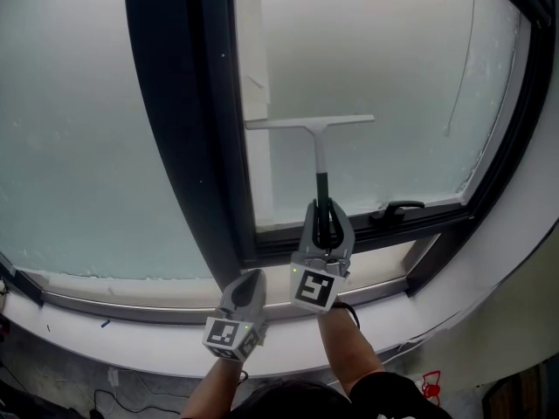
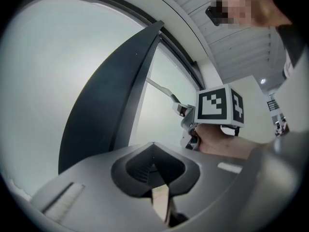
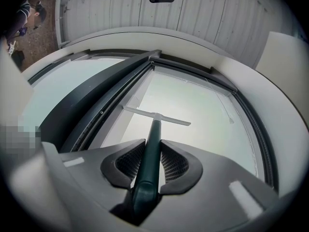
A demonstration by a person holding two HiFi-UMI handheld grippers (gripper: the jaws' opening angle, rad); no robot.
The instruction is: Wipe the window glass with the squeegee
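Left pane (image 1: 79,120): frosted, with specks along its lower edge. A dark mullion (image 1: 188,120) divides it from the right pane.

Left claw (image 1: 249,279): held low over the white sill (image 1: 131,343), just below the foot of the mullion. Jaws pressed together, nothing between them. It touches neither glass nor squeegee. In the left gripper view the claw (image 2: 153,167) points up along the mullion, with the other gripper's marker cube off to the right.

Right claw (image 1: 325,225): just beside the left one and higher, over the lower frame rail. It pinches the squeegee (image 1: 319,160) by its dark green handle, which runs straight out between the jaws (image 3: 149,161).

Squeegee: handle points up the right pane (image 1: 393,85). The pale blade lies crosswise against the glass, roughly level, in the pane's left half. Its left end reaches a pale vertical strip (image 1: 253,59) beside the mullion.

A black latch (image 1: 397,209) sits on the lower rail, right of the claw.
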